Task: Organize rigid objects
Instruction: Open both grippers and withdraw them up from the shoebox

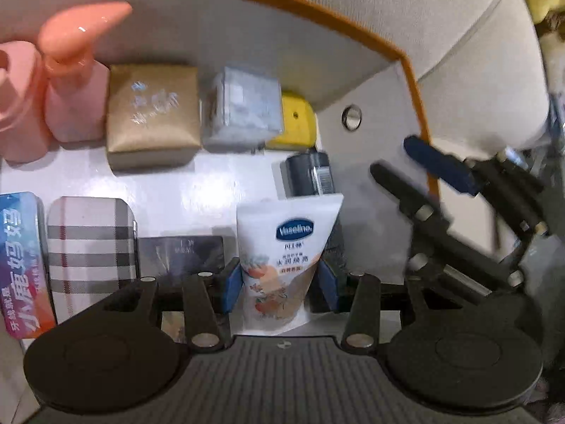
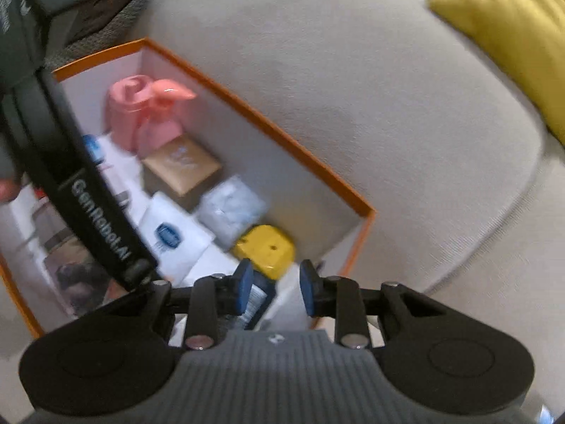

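Observation:
My left gripper (image 1: 280,282) is shut on a white Vaseline tube (image 1: 286,258) and holds it inside a white box with an orange rim (image 1: 409,70). The tube also shows in the right wrist view (image 2: 173,236). My right gripper (image 2: 276,288) is open and empty above the box's near right corner; it shows at the right of the left wrist view (image 1: 399,162). A dark blue box (image 2: 259,298) lies just below its fingers. In the box stand a pink pump bottle (image 1: 76,81), a tan box (image 1: 152,113), a pale blue packet (image 1: 243,106) and a yellow block (image 1: 295,123).
A dark grey container (image 1: 310,173), a plaid tin (image 1: 90,251), a dark flat packet (image 1: 180,251) and a toothpaste box (image 1: 21,265) also lie in the box. The box sits on a beige sofa (image 2: 353,88) with a yellow cushion (image 2: 505,28).

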A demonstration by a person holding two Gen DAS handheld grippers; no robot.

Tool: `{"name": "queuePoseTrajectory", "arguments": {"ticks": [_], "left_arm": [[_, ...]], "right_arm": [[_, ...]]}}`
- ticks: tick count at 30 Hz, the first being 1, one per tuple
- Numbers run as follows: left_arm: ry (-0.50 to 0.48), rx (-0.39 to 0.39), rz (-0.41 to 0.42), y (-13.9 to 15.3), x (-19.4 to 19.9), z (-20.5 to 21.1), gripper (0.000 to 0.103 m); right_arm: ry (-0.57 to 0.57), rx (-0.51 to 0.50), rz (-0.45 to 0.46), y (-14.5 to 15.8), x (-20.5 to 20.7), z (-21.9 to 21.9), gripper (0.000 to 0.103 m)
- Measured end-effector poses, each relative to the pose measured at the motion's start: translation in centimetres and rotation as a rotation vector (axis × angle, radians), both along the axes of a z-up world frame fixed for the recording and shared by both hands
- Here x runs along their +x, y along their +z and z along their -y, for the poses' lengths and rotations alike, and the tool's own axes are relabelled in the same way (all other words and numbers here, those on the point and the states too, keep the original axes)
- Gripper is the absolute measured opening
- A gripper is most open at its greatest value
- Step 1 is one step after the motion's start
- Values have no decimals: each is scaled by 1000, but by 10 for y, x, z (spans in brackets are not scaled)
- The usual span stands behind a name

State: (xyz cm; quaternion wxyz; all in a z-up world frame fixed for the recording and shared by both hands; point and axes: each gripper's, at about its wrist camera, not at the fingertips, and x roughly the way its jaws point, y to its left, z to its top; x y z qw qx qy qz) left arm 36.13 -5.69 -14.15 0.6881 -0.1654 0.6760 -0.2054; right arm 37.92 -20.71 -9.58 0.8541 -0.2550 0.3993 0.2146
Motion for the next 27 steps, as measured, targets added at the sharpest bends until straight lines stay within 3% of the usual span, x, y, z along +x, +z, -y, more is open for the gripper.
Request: {"name": "queuePoseTrajectory", "arguments": {"ticks": [4, 8, 15, 21, 25, 27], "left_arm": [[-25, 30, -18, -9, 2, 13, 52], [-22, 74, -16, -13, 3, 19, 52], [-22, 95, 18, -3, -1, 12, 60], [-36, 131, 228, 52, -21, -5, 64], [-2, 198, 434, 104, -47, -22, 68], [3, 255, 525, 126, -61, -24, 69]], "right_arm": [[-47, 96, 1, 4, 8, 7, 31], [-53, 111, 26, 8, 3, 9, 33], [-120, 201, -53, 20, 3, 20, 36], [-193, 288, -119, 34, 3, 26, 42], [-216, 318, -154, 59, -5, 21, 43], [-220, 303, -160, 77, -11, 17, 63]]}}
